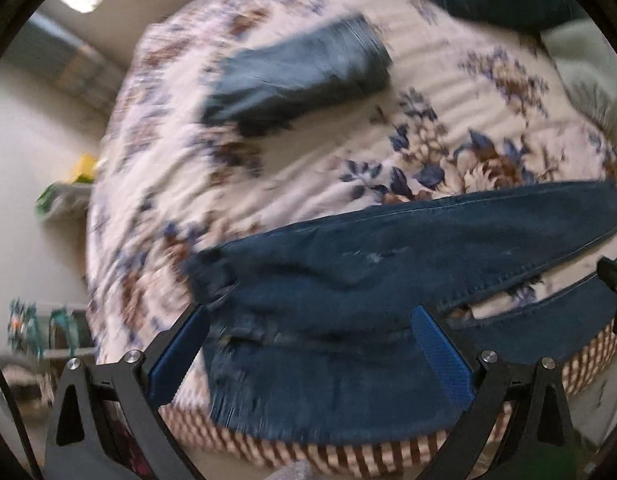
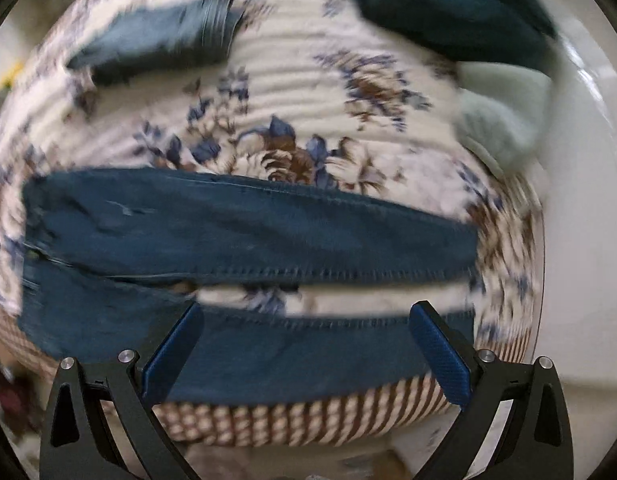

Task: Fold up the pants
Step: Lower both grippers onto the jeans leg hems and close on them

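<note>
Jeans flat on the bed, both grippers empty

The left gripper [image 1: 308, 356] sits wide open over the waistband end of the jeans [image 1: 388, 264], which lie along the near edge of the bed [image 1: 308, 152]; the right gripper [image 2: 304, 356], also spread with nothing in it, hangs over the near leg. Denim looks heavy and limp (no slip), so I'd pinch the waistband and hem corners.
</note>
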Tool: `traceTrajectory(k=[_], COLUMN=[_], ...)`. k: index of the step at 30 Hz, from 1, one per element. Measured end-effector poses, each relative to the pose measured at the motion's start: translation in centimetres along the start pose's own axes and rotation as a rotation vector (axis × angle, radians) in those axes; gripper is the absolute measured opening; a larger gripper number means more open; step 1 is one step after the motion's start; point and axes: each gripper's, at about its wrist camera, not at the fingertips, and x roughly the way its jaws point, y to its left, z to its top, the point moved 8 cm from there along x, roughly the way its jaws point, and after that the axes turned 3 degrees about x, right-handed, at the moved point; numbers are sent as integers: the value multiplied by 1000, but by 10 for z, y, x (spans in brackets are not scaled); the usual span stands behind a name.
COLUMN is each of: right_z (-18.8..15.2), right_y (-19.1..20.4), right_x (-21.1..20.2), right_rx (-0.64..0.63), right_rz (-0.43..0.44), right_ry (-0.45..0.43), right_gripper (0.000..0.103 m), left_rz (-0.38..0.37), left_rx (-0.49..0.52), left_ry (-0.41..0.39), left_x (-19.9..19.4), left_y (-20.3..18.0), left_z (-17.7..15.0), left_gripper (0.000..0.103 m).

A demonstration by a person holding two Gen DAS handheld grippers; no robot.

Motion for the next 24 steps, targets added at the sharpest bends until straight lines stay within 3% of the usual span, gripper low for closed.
traceTrajectory(k=[5, 8, 13, 15, 17, 18, 19, 20, 22, 24], right_z=[59, 72, 89, 90, 91, 91, 90, 90, 87, 79], right_y=[44, 74, 109, 119, 126, 130, 132, 134, 134, 135], right_x=[114, 161, 225, 239, 244, 245, 244, 244, 242, 240], right_rx=[-214, -332, -539, -599, -617, -619, -610, -595, -596, -612], right_rz=[19, 46, 88, 123, 164, 196, 218, 235, 231, 222], right_ry=[143, 201, 301, 334, 341, 346, 348, 346, 334, 319], right_gripper=[103, 103, 102, 93, 74, 55, 41, 37, 22, 16], left_rz=[-105, -146, -308, -334, -345, -348, -343, -317, -322, -344], left_rx=[198, 330, 451, 482, 525, 544, 563, 585, 578, 531], left_ry=[99, 170, 287, 288, 255, 244, 237, 225, 222, 213], left_x=[109, 166, 215, 219, 215, 212, 207, 202, 192, 181], left_y=[-38, -51, -63, -66, -69, -71, -71, -69, -63, -56], left_z=[40, 45, 39, 39, 39, 37, 36, 35, 36, 39], left_gripper=[103, 103, 103, 102, 92, 80, 59, 49, 15, 11])
